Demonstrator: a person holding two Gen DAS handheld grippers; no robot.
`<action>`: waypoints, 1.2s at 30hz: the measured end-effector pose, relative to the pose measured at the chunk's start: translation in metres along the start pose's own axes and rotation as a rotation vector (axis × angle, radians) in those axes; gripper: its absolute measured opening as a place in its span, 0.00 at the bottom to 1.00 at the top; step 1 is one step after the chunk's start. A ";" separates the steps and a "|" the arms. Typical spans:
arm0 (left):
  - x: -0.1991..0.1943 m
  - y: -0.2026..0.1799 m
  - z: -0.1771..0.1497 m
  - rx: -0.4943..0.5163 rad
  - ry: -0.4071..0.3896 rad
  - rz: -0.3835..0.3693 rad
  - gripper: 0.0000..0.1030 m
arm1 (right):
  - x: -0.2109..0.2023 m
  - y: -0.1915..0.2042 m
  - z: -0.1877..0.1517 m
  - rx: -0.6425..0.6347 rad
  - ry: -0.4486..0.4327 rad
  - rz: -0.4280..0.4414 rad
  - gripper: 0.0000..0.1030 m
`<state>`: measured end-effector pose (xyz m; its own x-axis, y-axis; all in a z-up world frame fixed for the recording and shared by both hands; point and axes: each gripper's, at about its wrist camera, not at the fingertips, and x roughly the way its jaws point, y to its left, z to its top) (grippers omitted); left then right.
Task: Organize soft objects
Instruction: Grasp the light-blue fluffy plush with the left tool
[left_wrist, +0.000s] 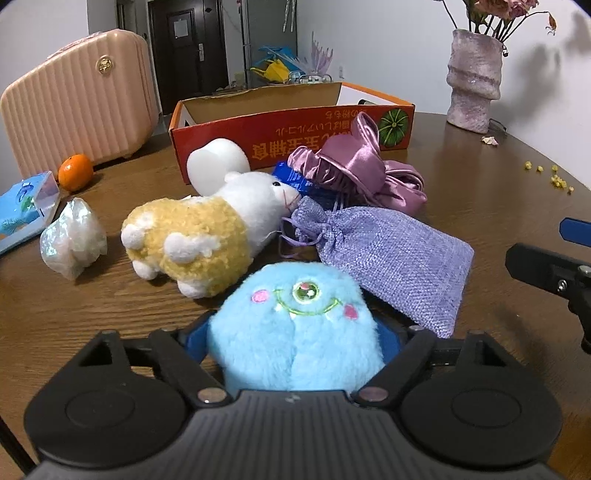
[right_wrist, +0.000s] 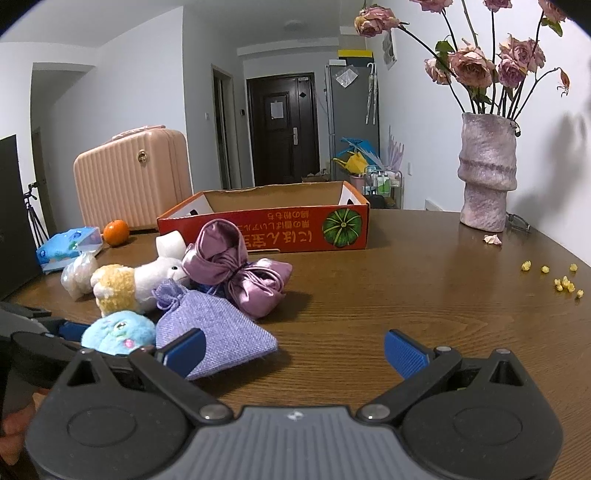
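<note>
My left gripper (left_wrist: 295, 343) is shut on a blue one-eyed plush (left_wrist: 295, 332), its blue pads pressed into both sides; the plush also shows in the right wrist view (right_wrist: 118, 332). Behind it lie a white-and-yellow plush sheep (left_wrist: 207, 229), a lilac burlap pouch (left_wrist: 391, 266) and a purple satin bag (left_wrist: 354, 166). An open red cardboard box (left_wrist: 295, 125) stands further back. My right gripper (right_wrist: 293, 352) is open and empty above the bare table, its left pad next to the burlap pouch (right_wrist: 218, 332). The satin bag (right_wrist: 243, 269) and the box (right_wrist: 280, 221) lie beyond.
A pink suitcase (left_wrist: 77, 99), an orange (left_wrist: 75, 171), a blue tissue pack (left_wrist: 26, 203) and a crumpled clear bag (left_wrist: 74, 240) sit at the left. A white foam piece (left_wrist: 218, 162) leans at the box. A vase of dried roses (right_wrist: 487, 173) and yellow crumbs (right_wrist: 565, 284) are at the right.
</note>
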<state>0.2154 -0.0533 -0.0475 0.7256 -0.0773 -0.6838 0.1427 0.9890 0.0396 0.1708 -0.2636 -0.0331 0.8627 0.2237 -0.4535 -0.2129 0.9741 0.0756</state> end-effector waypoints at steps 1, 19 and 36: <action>-0.001 0.000 0.000 0.001 -0.006 -0.003 0.80 | 0.000 0.000 0.000 0.000 -0.001 0.001 1.00; -0.060 0.027 -0.003 -0.062 -0.201 0.014 0.79 | 0.004 0.003 -0.002 0.000 -0.005 0.036 1.00; -0.077 0.079 -0.010 -0.118 -0.273 0.090 0.79 | 0.032 0.040 -0.002 -0.102 0.041 0.078 1.00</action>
<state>0.1640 0.0325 0.0012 0.8878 -0.0043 -0.4601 0.0025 1.0000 -0.0044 0.1889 -0.2176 -0.0466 0.8224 0.2954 -0.4861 -0.3262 0.9450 0.0224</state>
